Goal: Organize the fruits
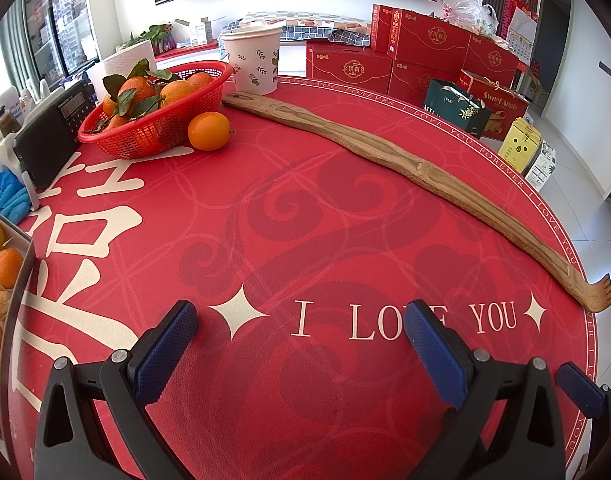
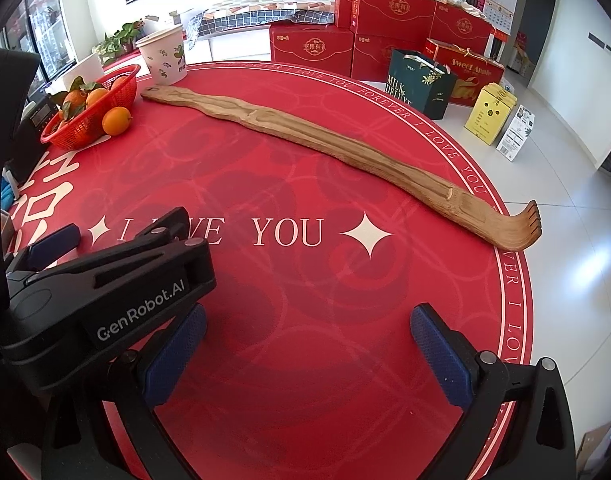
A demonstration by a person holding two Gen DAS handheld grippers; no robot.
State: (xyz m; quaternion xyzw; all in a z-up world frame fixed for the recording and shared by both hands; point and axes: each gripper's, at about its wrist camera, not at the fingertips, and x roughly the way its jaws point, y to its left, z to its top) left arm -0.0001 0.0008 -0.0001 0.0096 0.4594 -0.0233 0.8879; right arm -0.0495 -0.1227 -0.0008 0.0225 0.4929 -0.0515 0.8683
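The left claw (image 1: pixel 301 344) hangs low over the round counter with the red printed cloth (image 1: pixel 305 208), its blue ribbed pads (image 1: pixel 165 348) wide apart and nothing between them. The right claw (image 2: pixel 307 354) is just beside it on the right, also spread apart and empty.

Further out, well apart from both claws, a loose round orange fruit (image 1: pixel 208 131) lies on the cloth, touching or almost touching the front wall of the red plastic mesh basket (image 1: pixel 145 136). In the basket there are more oranges with green leaves (image 1: pixel 145 92). A long curved wooden back scratcher (image 1: pixel 405 176) lies across the cloth, to the right of the fruit.

The loose orange is probably light and firm, with a skin a little waxy — so it can roll away on the smooth cloth if it is pushed from one side only. I would take it across its widest middle, one pad on each side, and close gently; strong pressure may bruise it. The basket wall just behind leaves little room there, so the pads probably go better to its left and right.
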